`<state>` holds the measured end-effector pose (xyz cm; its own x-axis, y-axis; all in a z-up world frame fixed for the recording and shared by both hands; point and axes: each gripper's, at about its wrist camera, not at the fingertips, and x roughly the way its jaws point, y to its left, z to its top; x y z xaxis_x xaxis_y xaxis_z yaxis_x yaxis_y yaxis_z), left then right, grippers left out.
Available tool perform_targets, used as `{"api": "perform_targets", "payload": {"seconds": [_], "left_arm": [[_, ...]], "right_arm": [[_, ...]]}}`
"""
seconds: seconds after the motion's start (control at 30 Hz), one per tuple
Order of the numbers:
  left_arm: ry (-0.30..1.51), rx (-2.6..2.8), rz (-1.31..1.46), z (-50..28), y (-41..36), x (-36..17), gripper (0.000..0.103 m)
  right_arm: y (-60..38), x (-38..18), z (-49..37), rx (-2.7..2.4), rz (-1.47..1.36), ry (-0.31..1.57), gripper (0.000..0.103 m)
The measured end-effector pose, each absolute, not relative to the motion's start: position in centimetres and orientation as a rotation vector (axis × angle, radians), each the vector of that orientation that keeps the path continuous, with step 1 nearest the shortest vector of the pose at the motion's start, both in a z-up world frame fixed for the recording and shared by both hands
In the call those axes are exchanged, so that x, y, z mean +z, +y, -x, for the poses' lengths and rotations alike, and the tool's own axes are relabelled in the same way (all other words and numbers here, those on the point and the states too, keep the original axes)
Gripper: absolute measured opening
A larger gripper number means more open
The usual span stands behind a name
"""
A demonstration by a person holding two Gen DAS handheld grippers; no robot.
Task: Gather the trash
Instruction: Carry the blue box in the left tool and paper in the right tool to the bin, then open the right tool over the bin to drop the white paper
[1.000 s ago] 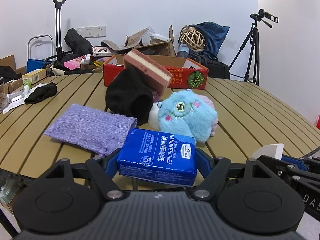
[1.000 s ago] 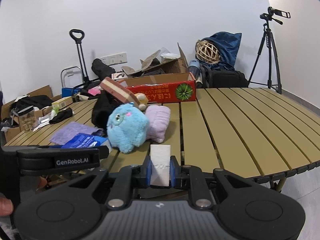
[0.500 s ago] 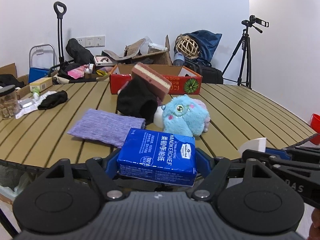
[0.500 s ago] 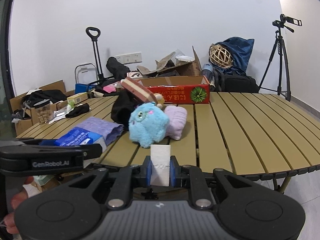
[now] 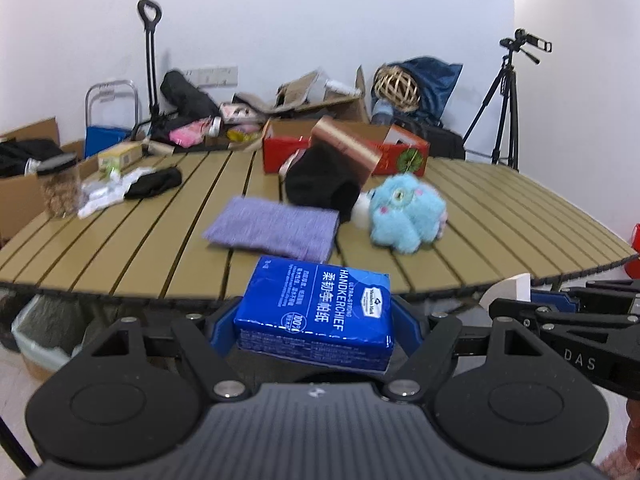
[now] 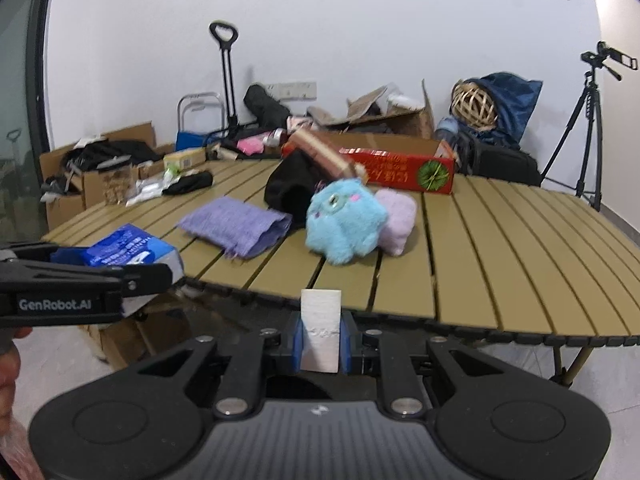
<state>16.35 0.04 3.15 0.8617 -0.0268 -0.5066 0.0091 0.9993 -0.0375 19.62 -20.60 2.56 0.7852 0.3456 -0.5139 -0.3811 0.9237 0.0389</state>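
My left gripper [image 5: 314, 320] is shut on a blue handkerchief tissue pack [image 5: 316, 308], held off the near edge of the slatted table [image 5: 500, 216]. My right gripper [image 6: 321, 340] is shut on a small white folded paper piece [image 6: 320, 320], also held in front of the table edge. In the right wrist view the left gripper's side [image 6: 80, 292] shows at the left with the blue pack [image 6: 128, 248] in it. In the left wrist view the white piece [image 5: 508, 290] and the right gripper's side show at the right.
On the table lie a purple cloth [image 5: 276, 228], a blue plush toy [image 5: 404, 212], a black cloth [image 5: 320, 180] with a pink-brown block [image 5: 348, 148] on it, a red box [image 5: 400, 152] and a jar [image 5: 60, 192]. A lined bin [image 5: 40, 332] stands under the table's left edge. A tripod [image 5: 508, 108] stands behind.
Both grippers have drawn back from the table with their loads; the table edge now lies in front of them. The grips have not changed.
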Motion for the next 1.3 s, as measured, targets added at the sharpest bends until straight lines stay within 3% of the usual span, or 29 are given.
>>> {"api": "perform_targets", "payload": {"seconds": [0.83,1.3], "left_arm": [[0.895,0.102,0.049,-13.1,3.9,-7.9,0.077],[0.924,0.130,0.030,-14.0,4.0,-9.4,0.077]], "right_arm": [[-16.2,-10.1,-15.6,0.456,0.257,1.013,0.018],[-16.6,-12.5,-16.8,0.420,0.251,1.080,0.018]]}}
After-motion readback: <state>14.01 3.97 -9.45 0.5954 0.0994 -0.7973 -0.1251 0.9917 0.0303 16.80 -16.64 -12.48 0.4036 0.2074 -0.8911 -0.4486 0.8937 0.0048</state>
